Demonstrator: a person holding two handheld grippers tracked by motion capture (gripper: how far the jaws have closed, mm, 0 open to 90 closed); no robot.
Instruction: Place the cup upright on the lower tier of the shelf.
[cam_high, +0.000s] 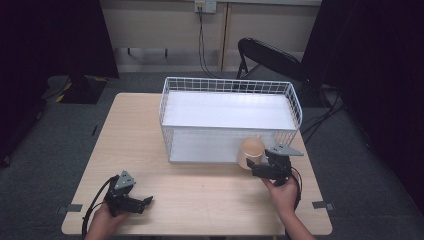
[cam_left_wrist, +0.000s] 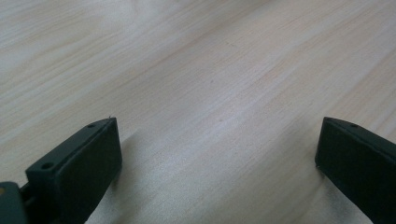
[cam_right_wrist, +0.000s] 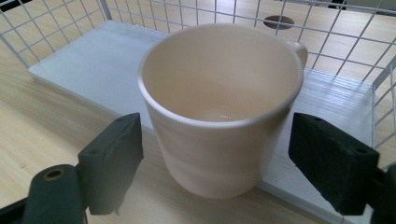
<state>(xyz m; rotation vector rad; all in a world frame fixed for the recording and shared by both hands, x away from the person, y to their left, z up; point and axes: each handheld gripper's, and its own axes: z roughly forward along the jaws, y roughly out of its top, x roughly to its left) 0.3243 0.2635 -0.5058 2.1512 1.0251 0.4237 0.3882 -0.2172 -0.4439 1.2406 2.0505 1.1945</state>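
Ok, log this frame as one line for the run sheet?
left gripper: open, over bare table | right gripper: open, jaws either side of mug, not touching | mug: upright, at wire rack front edge

A cream cup (cam_right_wrist: 219, 112) stands upright between the two black fingers (cam_right_wrist: 112, 161), which are wide apart. A white wire rack (cam_right_wrist: 327, 42) is behind it.

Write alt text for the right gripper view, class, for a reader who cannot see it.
A beige mug stands upright and empty between the right gripper's two open black jaws, which do not touch it. It sits at the front edge of a white wire rack's lower shelf, on a pale wooden table.
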